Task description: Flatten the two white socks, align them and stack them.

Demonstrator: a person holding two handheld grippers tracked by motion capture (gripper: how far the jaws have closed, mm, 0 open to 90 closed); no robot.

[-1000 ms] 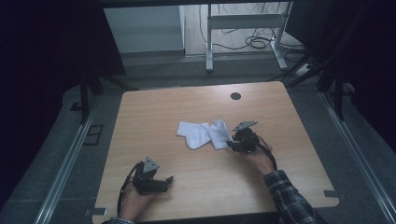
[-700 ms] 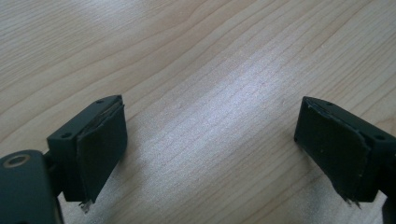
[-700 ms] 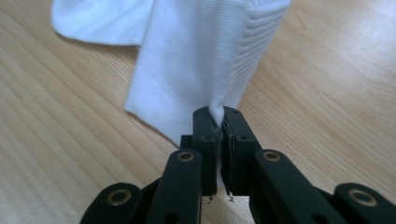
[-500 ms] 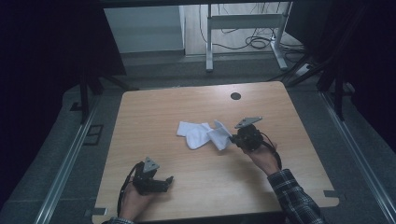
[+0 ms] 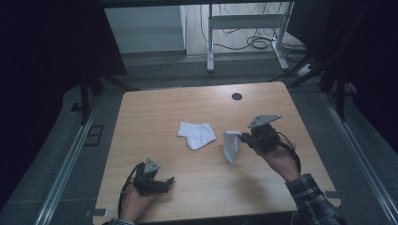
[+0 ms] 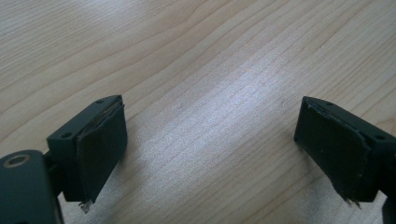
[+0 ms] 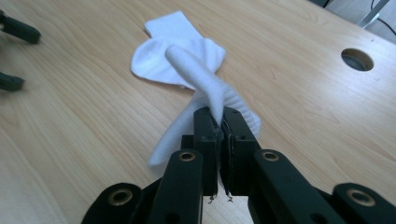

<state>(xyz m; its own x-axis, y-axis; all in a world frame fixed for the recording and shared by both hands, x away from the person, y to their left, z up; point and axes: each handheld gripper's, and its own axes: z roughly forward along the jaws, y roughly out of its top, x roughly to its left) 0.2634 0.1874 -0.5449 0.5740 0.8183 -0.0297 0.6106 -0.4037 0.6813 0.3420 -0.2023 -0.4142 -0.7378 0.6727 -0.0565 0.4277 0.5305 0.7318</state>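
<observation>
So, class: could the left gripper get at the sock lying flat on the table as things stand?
Probably yes. The left gripper is open and holds nothing, and bare table lies between it and the flat sock. The right gripper holds the other sock up, off to the side.

On the desk [image 5: 164, 117], one sock [image 5: 197, 135] lies flat near the middle. Just to its right, a second sock [image 5: 231, 146] hangs clear of the desk surface from the right hand-held gripper [image 5: 245, 137], well apart from the first. The left hand-held gripper [image 5: 170, 181] sits at the near left edge. A cable hole [image 5: 237, 96] lies behind both socks, near the far edge.
</observation>
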